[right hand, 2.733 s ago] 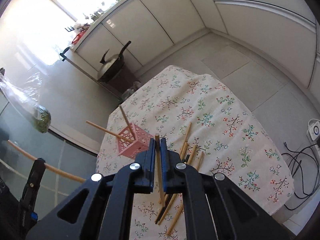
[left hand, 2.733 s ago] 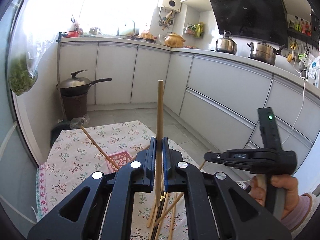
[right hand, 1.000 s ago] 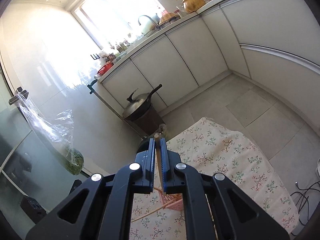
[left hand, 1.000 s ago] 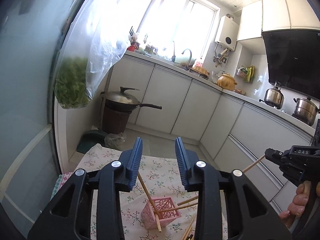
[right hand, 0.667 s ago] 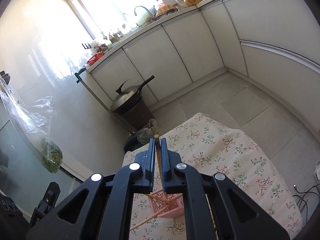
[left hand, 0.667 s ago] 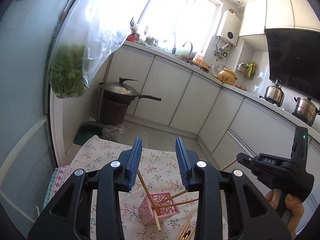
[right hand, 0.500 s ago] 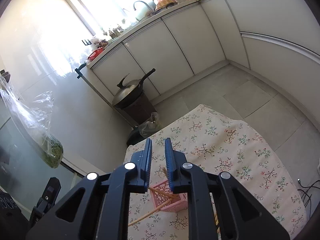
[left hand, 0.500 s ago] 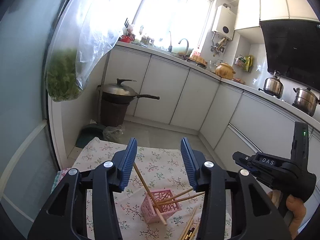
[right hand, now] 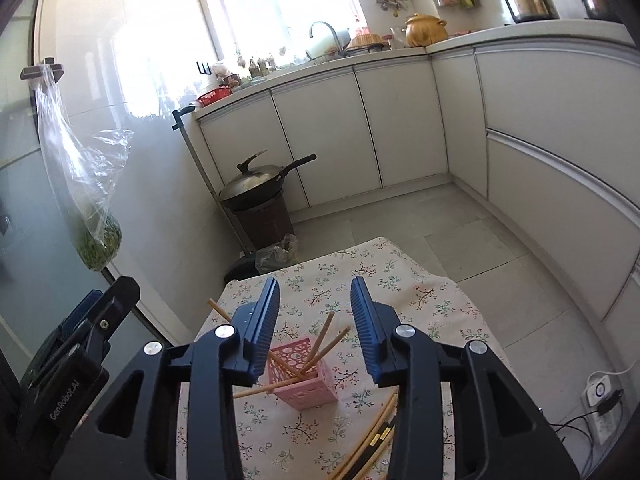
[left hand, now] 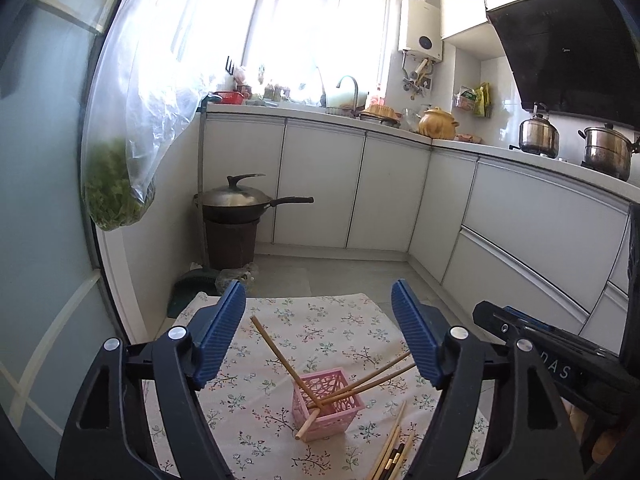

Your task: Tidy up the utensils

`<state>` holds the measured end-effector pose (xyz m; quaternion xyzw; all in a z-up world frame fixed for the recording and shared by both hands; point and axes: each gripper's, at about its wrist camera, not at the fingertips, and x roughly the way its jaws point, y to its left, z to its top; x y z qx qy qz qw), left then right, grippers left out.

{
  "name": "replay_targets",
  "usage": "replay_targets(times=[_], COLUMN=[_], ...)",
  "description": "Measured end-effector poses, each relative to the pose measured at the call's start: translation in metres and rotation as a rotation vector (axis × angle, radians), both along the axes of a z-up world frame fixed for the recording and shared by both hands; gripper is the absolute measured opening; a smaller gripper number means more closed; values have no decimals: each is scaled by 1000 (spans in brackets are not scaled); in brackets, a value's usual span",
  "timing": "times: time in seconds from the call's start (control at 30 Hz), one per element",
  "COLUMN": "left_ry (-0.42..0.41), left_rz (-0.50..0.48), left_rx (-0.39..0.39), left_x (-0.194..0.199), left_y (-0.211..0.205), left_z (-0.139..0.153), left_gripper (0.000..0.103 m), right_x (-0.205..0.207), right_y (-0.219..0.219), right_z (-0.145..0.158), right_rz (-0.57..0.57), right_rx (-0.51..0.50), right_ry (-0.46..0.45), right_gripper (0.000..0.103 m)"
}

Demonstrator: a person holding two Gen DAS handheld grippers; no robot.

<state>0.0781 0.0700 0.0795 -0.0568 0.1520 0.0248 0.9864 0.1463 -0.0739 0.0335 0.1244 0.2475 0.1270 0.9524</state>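
Both claws up over the table w/ nothing in them. Left gripper (left hand: 318,332) spread wide, lower centre of its view. Right gripper (right hand: 315,330) parted too. Pink basket (left hand: 328,404) low centre on the floral cloth (left hand: 344,320), three chopsticks (left hand: 372,380) leaning out of it at angles. Loose chopsticks (right hand: 372,436) lying on the cloth just right of the basket, bottom of frame.

Pink basket (left hand: 328,408), floral white tablecloth (left hand: 320,320)
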Motion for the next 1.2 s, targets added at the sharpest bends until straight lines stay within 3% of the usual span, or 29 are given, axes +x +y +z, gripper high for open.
replay_targets(times=[0.17,0.33,0.6,0.87,1.07,1.2], left_ry=[4,-12,6,43,86,168], left_rz=[6,11,-2,-16,-49,-118], left_rx=[20,34,68,89,96,92], left_x=[-8,-20,-30,-32,-33,-29], left_y=[-5,-8,-21,-30,-39,-52], left_z=[0,2,1,-8,-21,-39], left_gripper=[80,91,96,96,96,96], right_x=[-10,-23,-35,-39,-34,-28], right_y=[-6,-13,-29,-51,-81,-113], right_z=[-3,-4,-14,-26,-51,-73], right_rz=[-27,-70,-117,-143,-175,-236], right_rx=[-25,-39,-31,3,53,130], right_ry=[-5,-35,-21,26,137,250], right_gripper=[42,65,86,96,96,96])
